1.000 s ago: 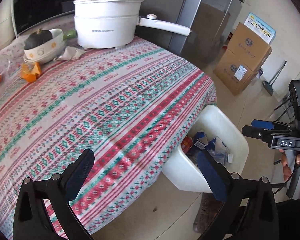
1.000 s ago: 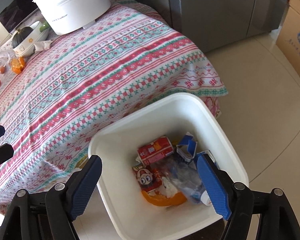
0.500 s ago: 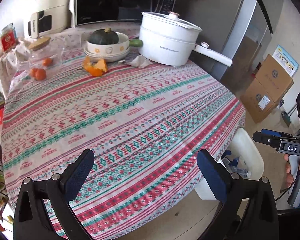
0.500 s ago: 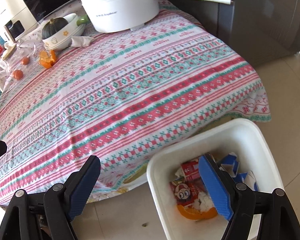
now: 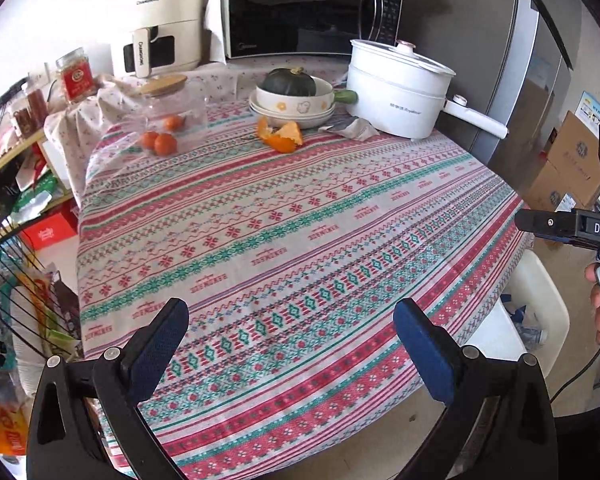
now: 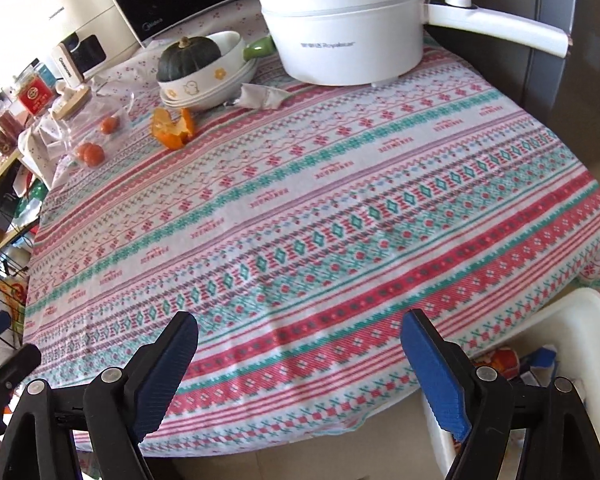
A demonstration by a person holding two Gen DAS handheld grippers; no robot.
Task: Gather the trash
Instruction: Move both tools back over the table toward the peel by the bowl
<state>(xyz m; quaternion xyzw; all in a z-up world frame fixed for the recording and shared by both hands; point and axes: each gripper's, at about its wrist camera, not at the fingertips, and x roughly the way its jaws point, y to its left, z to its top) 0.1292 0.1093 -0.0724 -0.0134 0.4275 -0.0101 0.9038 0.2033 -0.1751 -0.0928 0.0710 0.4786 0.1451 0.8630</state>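
Orange peel (image 5: 281, 137) lies well beyond both empty tongs (image 5: 290, 344)

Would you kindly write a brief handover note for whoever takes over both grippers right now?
Left gripper: open, empty, hovering over the near edge of the patterned tablecloth.
Right gripper: open, empty, also above the near edge.
White plastic trash bin stands on the floor by the table's right corner and already holds wrappers and cartons.
Left to collect: orange peel and crumpled grey wrapper, both at the far side beside the stacked bowls.
The whole oranges in the clear bag look like food rather than trash; I would leave them.
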